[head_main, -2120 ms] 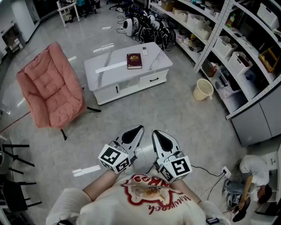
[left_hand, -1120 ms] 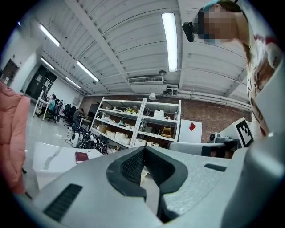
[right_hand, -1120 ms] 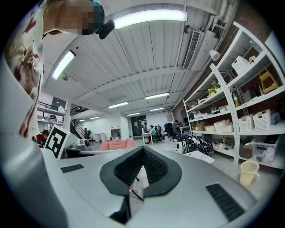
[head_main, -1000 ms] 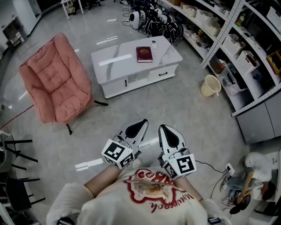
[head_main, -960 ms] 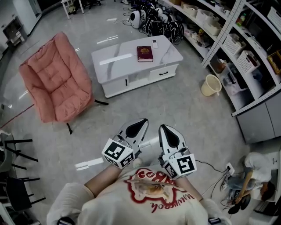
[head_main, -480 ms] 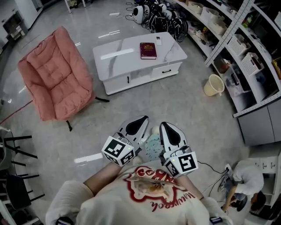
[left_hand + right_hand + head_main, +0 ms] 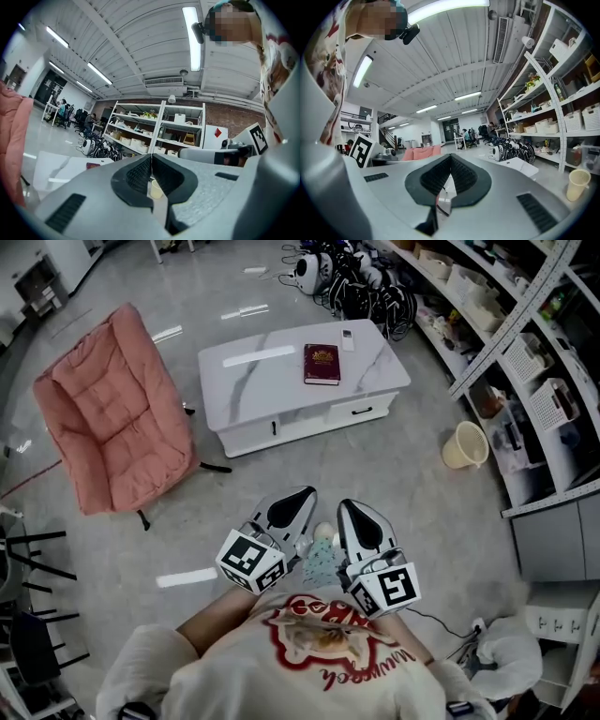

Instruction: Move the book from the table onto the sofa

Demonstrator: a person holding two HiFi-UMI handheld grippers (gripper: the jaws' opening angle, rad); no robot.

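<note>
One quilted pink sofa (image 7: 112, 409), soft and slumped, at far left. Beside it, a glossy white marble-look table (image 7: 272, 390), rectangular. Left gripper (image 7: 298, 498) and right gripper (image 7: 351, 510): grey shells, ribbed black pads clenched together, nothing between. Dark red book (image 7: 322, 364) lies flat on the tabletop.

The person holds both grippers side by side just in front of the chest, pointing forward and about level. The left gripper (image 7: 301, 493) has its fingers (image 7: 136, 174) pressed together on themselves. The right gripper (image 7: 345, 507) has its fingers (image 7: 464, 176) closed the same way. Each marker cube (image 7: 248, 568) sits nearest the body, with the left forearm (image 7: 214, 632) bare behind it.
</note>
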